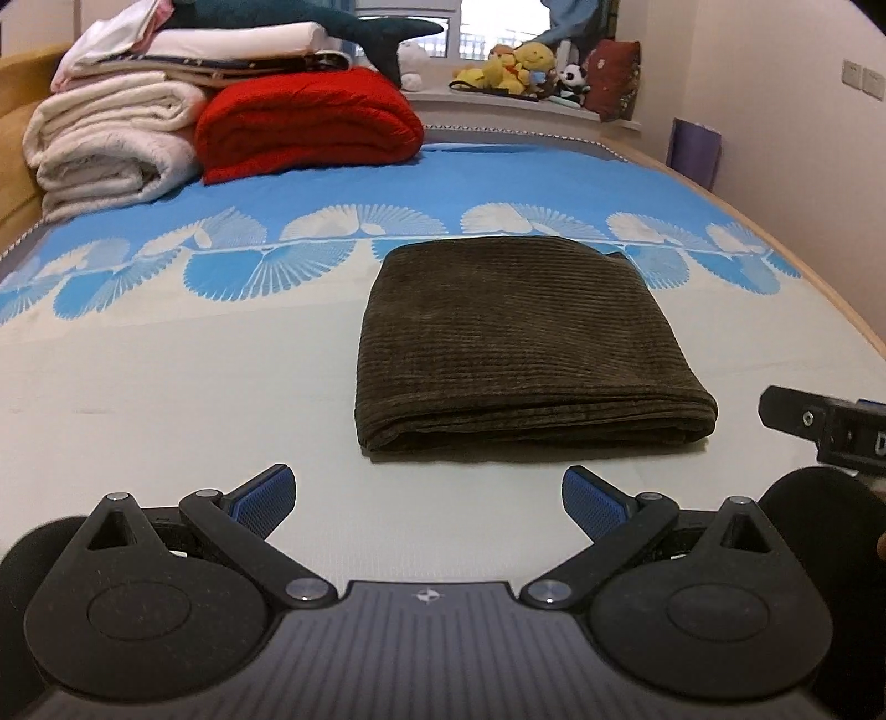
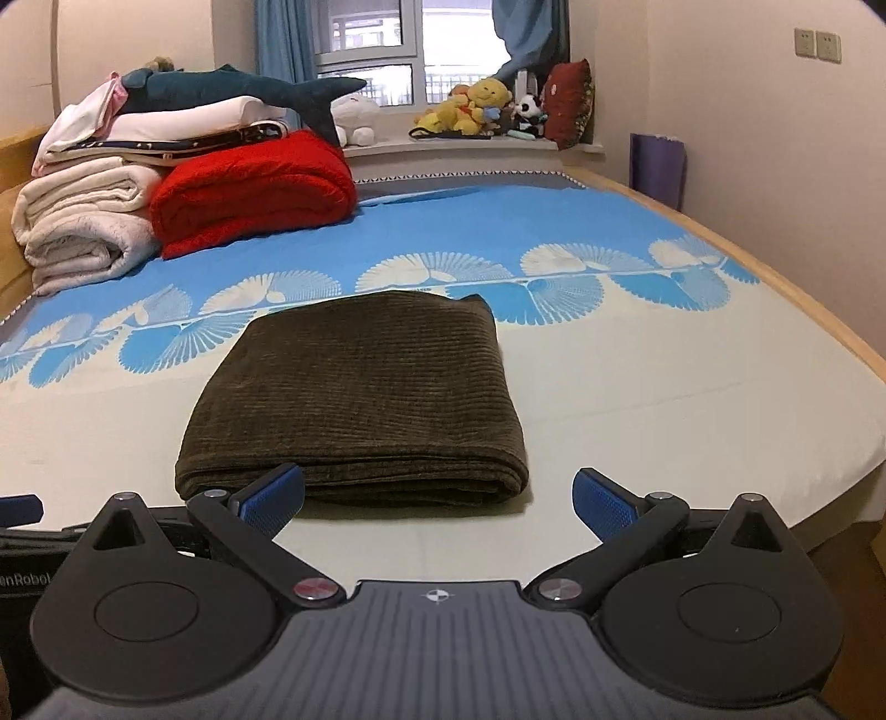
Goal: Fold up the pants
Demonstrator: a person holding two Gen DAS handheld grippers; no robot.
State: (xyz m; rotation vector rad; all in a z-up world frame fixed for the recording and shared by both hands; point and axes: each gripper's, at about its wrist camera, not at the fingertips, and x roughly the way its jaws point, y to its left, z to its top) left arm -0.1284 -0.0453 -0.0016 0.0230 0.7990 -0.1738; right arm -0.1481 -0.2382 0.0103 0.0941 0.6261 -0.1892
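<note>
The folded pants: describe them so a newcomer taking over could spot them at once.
On the bed, look at the pale near half of the sheet, below the band of blue fan shapes. The folded pants lie there alone as a flat rectangle. They are dark olive-brown ribbed corduroy, unlike the red blanket and white bedding stacked far back.

A home bedroom: bed [image 1: 166, 387], folded blankets [image 1: 299, 122], plush toys [image 2: 470, 105] by the window [image 2: 387, 44].
</note>
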